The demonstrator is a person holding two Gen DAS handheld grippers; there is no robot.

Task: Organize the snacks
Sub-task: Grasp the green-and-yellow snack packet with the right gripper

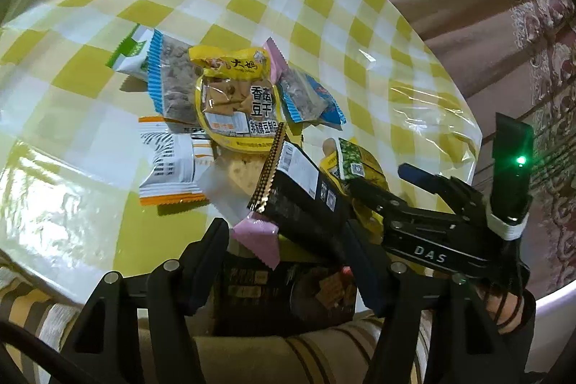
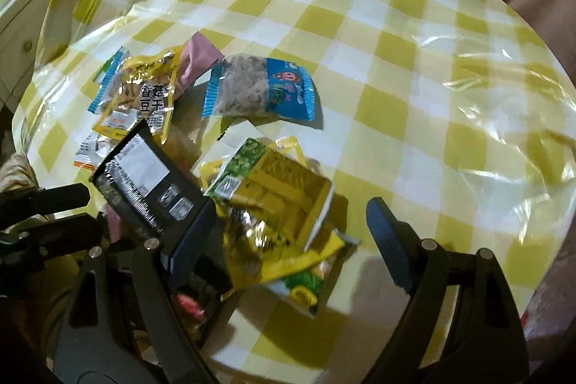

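Note:
A heap of snack packets lies on the round table with its yellow check cloth (image 1: 90, 74). A black packet with a white label (image 1: 298, 193) (image 2: 144, 175) stands tilted. It and a pink packet (image 1: 257, 236) lie between the jaws of my left gripper (image 1: 286, 233) (image 2: 86, 211), which is open; the pads do not visibly press on either. My right gripper (image 2: 289, 207) (image 1: 381, 177) is open and straddles a yellow-green foil packet (image 2: 273, 193) (image 1: 354, 161). Its left finger (image 2: 194, 233) rests against the black packet's lower end.
Farther back lie a yellow tofu pack (image 1: 234, 92), blue-edged packets (image 2: 259, 89), an orange-white packet (image 1: 169, 161) and a green-white one (image 1: 131, 54). A dark pack (image 1: 288, 290) sits under my left gripper. A pink sofa (image 1: 468, 6) borders the table; a white cabinet (image 2: 21, 35) stands left.

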